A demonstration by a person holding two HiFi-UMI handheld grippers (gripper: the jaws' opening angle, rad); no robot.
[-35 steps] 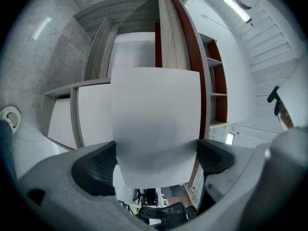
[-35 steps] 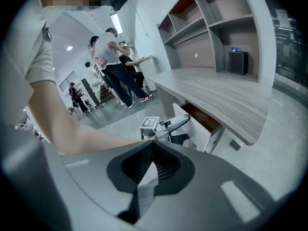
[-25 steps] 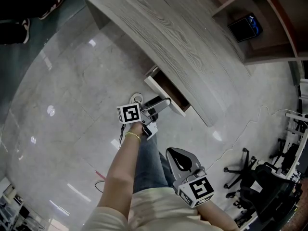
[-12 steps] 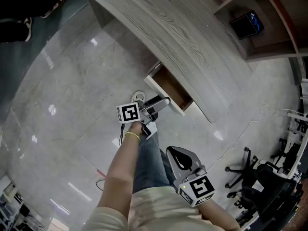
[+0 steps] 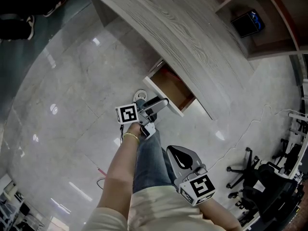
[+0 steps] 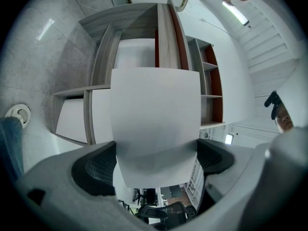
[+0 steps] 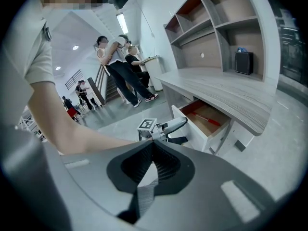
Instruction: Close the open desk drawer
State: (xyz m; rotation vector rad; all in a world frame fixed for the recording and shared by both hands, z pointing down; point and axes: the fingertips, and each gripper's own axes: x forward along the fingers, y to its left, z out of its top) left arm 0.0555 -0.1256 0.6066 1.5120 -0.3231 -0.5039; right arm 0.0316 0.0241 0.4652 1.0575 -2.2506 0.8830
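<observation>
The white drawer (image 5: 169, 86) hangs open under the grey wood desk (image 5: 183, 37), and a thin red thing (image 7: 208, 118) lies inside it. My left gripper (image 5: 162, 109) is rolled on its side at the drawer's white front panel (image 6: 155, 109). Its jaws stand wide, one over the panel's top edge and one under it, and both pads touch the panel's edges. From the right gripper view, the left gripper (image 7: 175, 129) shows at that front. My right gripper (image 5: 180, 159) stays back by the person's body, shut with nothing in it (image 7: 153, 146).
A black box (image 5: 246, 25) sits on the shelf unit behind the desk. Office chairs (image 5: 250, 177) stand at the right, with a white cable (image 5: 250, 124) on the glossy floor. A round white floor fitting (image 5: 138, 96) lies beside the left gripper. Several people (image 7: 115, 66) stand farther off.
The drawer shows more of its inside than a second ago; its front has come out from the desk together with my left gripper. My right gripper has stayed still.
</observation>
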